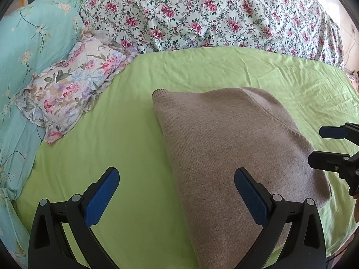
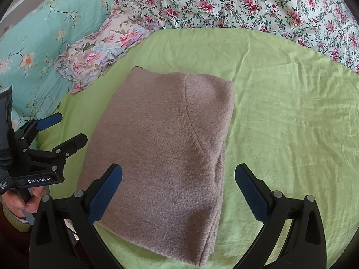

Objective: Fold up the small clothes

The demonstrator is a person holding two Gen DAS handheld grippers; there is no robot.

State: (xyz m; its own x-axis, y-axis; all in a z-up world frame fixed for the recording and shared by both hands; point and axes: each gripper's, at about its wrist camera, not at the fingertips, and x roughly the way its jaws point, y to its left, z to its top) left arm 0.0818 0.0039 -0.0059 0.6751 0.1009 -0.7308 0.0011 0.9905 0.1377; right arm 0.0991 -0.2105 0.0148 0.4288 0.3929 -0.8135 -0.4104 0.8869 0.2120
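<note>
Both tongs gape over folded sweater (image 2: 161,148) (green sheet (image 2: 280,112), floral quilt (image 2: 258,2)).

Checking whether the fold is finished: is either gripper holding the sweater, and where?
Nothing is held. Left gripper and right gripper are both open above the folded brown sweater.

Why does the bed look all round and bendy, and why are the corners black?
Both wrist views use fisheye lenses: in the left wrist view the green sheet bulges and its far edge curves; in the right wrist view it bows around the brown sweater. The black corners are the lens rim. Daylight is soft, shadows faint, and both views are sharp.
</note>
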